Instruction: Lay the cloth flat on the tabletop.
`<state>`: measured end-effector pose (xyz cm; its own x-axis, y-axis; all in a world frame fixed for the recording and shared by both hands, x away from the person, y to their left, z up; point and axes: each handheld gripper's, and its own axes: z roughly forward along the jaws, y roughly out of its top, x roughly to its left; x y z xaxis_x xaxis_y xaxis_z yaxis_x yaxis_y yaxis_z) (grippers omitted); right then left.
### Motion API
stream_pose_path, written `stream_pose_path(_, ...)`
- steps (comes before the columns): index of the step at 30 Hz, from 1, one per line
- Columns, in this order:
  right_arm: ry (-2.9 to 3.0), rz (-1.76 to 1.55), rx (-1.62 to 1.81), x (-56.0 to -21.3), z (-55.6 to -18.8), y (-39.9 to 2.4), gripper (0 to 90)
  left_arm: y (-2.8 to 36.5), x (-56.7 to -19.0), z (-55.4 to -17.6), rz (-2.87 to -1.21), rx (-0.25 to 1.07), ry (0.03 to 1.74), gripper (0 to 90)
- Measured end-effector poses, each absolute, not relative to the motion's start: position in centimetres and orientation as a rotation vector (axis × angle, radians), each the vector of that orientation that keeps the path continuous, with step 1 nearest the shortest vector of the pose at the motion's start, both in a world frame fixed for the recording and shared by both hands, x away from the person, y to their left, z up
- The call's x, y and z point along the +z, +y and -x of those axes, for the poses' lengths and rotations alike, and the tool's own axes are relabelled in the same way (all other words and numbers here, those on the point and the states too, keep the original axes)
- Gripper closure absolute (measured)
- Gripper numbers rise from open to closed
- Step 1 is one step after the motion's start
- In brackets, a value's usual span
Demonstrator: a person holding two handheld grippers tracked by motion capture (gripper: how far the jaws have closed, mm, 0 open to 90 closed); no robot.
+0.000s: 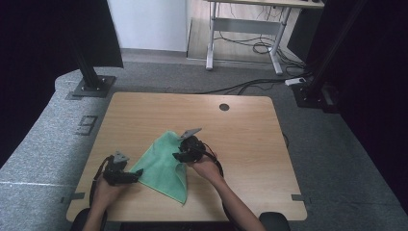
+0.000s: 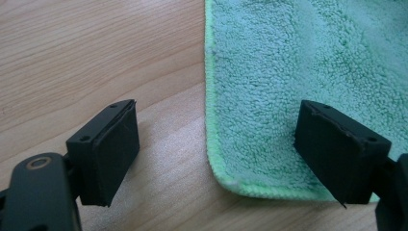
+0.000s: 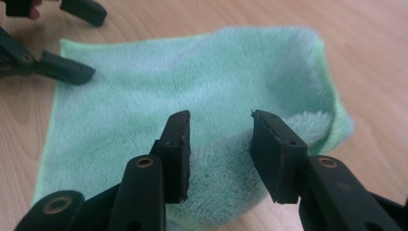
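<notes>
The cloth [image 1: 163, 166] is mint-green terry with a stitched hem. It lies flat on the wooden table [image 1: 250, 144], left of centre and nearer the front edge, turned diagonally to the table's edges. One corner points at the front edge. Its right side is folded over onto itself.

One wooden table [image 1: 250, 144] is seen, and everything else is counted from it. On it lies one green cloth [image 1: 163, 166] (folded over at one edge). Above the table two grippers are counted: one left gripper [image 1: 136, 176] at the cloth's corner, one right gripper [image 1: 177, 156] over the cloth. Two hands are counted at the table's near edge. One round hole [image 1: 224, 107] is seen near its far edge.
</notes>
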<state>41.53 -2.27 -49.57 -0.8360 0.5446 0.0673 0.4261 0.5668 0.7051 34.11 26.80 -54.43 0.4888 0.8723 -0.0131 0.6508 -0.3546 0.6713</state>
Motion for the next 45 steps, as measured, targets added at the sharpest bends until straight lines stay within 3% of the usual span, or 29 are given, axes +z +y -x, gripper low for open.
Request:
stream_pose_path(2,2.655,-0.826,1.116,-50.2,-41.5,-2.0,63.9,26.8,-54.4,-34.1,-2.121,0.467,1.248,16.0)
stream_pose_path(7,2.708,-0.789,1.124,-51.1,-41.0,-0.2,67.0,26.8,-54.5,-34.1,-2.117,0.468,1.249,16.0)
stream_pose_path(18,2.792,-0.606,1.149,-49.6,-39.2,4.6,55.8,26.8,-54.5,-34.1,-2.119,0.466,1.243,16.0)
stream_pose_path(28,2.619,-0.778,1.074,-46.9,-41.4,-2.1,55.5,26.8,-54.5,-34.2,-2.114,0.470,1.243,15.9)
stream_pose_path(34,2.586,-0.884,1.029,-48.9,-42.3,-5.1,51.8,26.8,-54.5,-34.2,-2.110,0.472,1.243,15.9)
stream_pose_path(39,2.625,-0.888,1.033,-51.6,-42.6,-4.7,48.8,26.8,-54.6,-34.2,-2.110,0.473,1.242,15.9)
stream_pose_path(41,2.646,-0.893,1.027,-52.4,-42.6,-4.2,52.1,26.8,-54.6,-34.2,-2.110,0.473,1.242,15.9)
stream_pose_path(45,2.675,-0.902,1.069,-53.3,-42.4,-3.5,74.9,26.8,-54.6,-34.2,-2.110,0.473,1.242,15.9)
